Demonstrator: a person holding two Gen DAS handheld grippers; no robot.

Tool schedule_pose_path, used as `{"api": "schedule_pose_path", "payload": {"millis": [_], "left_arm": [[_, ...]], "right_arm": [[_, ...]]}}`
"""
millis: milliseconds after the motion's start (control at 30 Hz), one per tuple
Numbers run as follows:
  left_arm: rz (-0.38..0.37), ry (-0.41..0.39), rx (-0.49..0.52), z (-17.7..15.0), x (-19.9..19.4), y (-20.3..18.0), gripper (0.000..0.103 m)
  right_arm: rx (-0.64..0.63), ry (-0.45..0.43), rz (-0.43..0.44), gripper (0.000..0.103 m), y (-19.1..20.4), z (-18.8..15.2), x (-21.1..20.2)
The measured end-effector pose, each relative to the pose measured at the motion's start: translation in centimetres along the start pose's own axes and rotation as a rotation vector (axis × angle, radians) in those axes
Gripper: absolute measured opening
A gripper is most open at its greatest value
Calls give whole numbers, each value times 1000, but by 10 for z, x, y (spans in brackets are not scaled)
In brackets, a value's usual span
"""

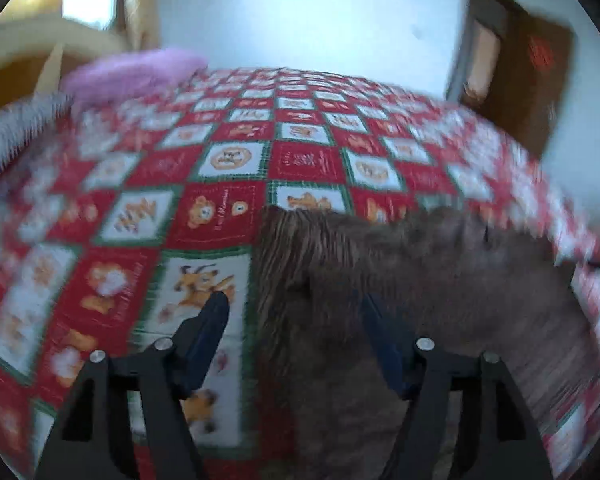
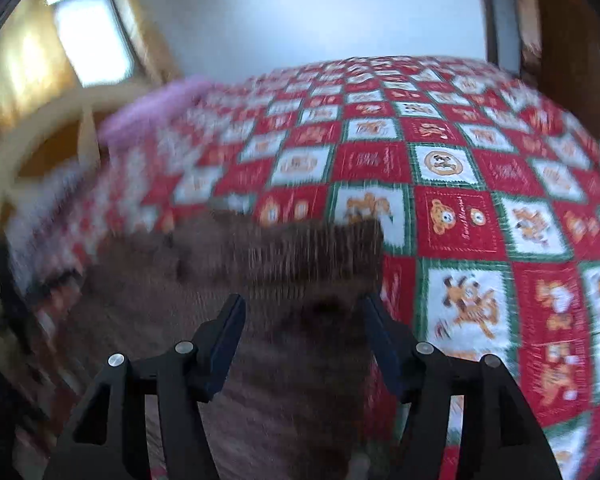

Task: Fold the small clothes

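A brown ribbed garment (image 1: 420,280) lies spread on the red-and-white checked bedspread (image 1: 228,160), its far edge running straight across both wrist views. The left gripper (image 1: 294,312) hangs over the garment's left edge with its jaws standing apart and nothing pinched: one finger is over the bedspread, the other over the brown cloth. The right gripper (image 2: 304,316) hangs over the garment's right part, near its right edge, released as well, with only cloth lying below the gap and no pad pressing on it. Both tools tilt steeply down toward the bed, side by side, and both views are smeared with motion blur. The step in hand looks like the start of a fold: the two grippers are poised for a hold on the near part of the garment. The next move probably calls for lowering until the fingers straddle a bit of cloth at each side, then clenching evenly so both sides lift together. A pink garment (image 1: 132,72) lies far left, well apart from the work.
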State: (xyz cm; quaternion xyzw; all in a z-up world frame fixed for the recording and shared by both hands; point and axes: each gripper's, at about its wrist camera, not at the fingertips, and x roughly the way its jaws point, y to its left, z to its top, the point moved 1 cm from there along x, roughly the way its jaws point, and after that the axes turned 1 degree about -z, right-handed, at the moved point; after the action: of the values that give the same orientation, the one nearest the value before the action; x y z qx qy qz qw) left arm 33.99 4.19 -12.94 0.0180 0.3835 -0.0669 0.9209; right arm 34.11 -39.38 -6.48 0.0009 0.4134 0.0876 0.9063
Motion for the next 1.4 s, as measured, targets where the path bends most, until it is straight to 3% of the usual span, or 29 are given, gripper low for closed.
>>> {"api": "schedule_pose_path", "payload": {"millis": [67,167,300,367,500,633,800,1033,1133,1267,1400], "left_arm": [[89,10,158,-10,3,-16,85],[194,-3,329,-18,11,-34,93],[245,14,388,-4,34,-42,97],[275,6,379,12,46,-41,100],[326,-12,303,51,49,-30,99],[320,-24,246,69,46,-13,103],[341,28,226,58,53,1,103],[259,12,151,15,15,1,103],[252,38,176,-1,19,-10,103],[325,49,180,3,40,-13,103],[304,85,88,10,53,0,103]], "right_arm": [[-149,56,-76,62,24,-14,7],[-341,109,-167,62,53,-27,25],[-391,143,-204,62,60,-14,51],[-357,148,-220,62,55,9,64],[-263,56,-250,62,45,55,60],[-174,-14,-238,62,38,76,47],[-155,-9,-226,62,35,59,43],[-132,13,-110,62,34,-4,5],[-109,34,-47,62,41,-25,-3],[-148,84,11,62,65,-31,12],[-130,139,12,62,74,-25,45]]}}
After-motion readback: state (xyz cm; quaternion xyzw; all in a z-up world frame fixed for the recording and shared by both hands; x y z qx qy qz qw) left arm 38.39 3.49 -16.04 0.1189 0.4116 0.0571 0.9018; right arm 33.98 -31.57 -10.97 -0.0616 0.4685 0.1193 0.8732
